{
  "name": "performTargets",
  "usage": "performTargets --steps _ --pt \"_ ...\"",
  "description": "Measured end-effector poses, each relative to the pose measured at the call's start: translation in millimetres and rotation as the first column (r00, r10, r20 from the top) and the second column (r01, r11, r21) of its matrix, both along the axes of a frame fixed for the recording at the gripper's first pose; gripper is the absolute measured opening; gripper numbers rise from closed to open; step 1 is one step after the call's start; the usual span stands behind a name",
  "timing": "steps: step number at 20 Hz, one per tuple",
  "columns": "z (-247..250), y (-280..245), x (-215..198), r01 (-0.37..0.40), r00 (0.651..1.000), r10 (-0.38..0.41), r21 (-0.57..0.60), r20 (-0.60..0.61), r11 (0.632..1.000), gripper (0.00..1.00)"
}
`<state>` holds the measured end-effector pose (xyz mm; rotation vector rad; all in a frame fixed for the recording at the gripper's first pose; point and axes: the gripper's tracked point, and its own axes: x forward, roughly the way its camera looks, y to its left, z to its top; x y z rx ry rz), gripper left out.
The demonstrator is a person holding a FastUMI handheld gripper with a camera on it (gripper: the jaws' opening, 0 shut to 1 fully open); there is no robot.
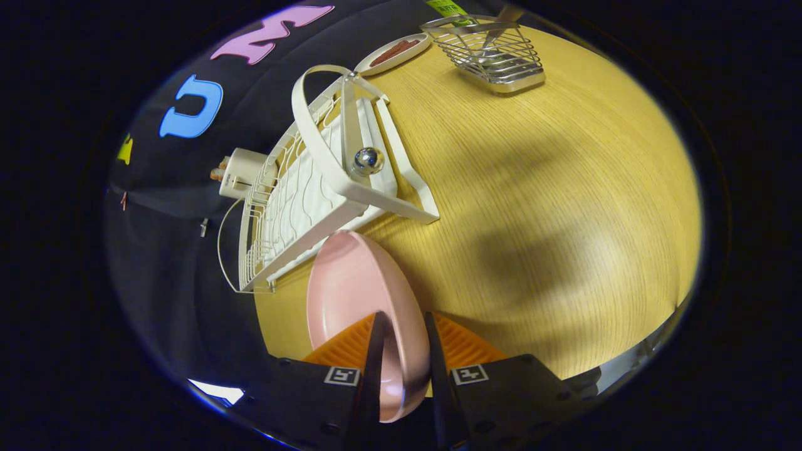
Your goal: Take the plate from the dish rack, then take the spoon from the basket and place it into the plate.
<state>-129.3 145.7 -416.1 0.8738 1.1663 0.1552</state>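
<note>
Gripper view: we see the jaws clamped on the pink plate (360,294), one finger (374,351) on its inner face and the other on its back, w/ the rim pinched between them. Gripper (401,338) holds the plate on edge, tilted, its body reaching ahead of the jaws toward the white dish rack (313,188). We can't tell if the plate's far rim touches the rack's near end; it sits just beside it, above the wooden table (532,188). Rack lies beyond the jaws, slanting away. Well past it, on the table's far side, stands the wire basket (495,56) w/ the spoon (501,25) upright inside, handle sticking out the top. Beside the basket, nearer the rack, sits a small oval dish (395,53) w/ smth brown in it.
</note>
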Motion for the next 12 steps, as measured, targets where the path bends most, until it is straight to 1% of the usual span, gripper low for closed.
performTargets --steps 1,3,5,6,7,8,10,12 --pt "-0.4 -0.3 0.6 -0.001 1.000 0.001 -0.016 0.006 1.000 0.42" --pt "1.3 -6.2 1.0 -0.023 1.000 0.024 -0.063 0.020 0.998 0.44" --pt "0.4 -11.4 1.7 -0.041 0.999 0.044 -0.104 0.027 0.994 0.51" --pt "1.1 -14.4 0.9 -0.049 0.998 0.052 -0.117 0.027 0.992 0.55" --pt "1.3 -20.2 -0.3 -0.057 0.998 0.062 -0.143 0.029 0.988 0.65" --pt "1.5 -28.6 -2.7 -0.068 0.996 0.076 -0.176 0.038 0.982 0.68" --pt "8.4 -50.8 -6.5 -0.083 0.991 0.106 -0.252 0.079 0.964 0.69" --pt "25.4 -72.7 -5.0 -0.078 0.982 0.127 -0.308 0.143 0.948 0.69"
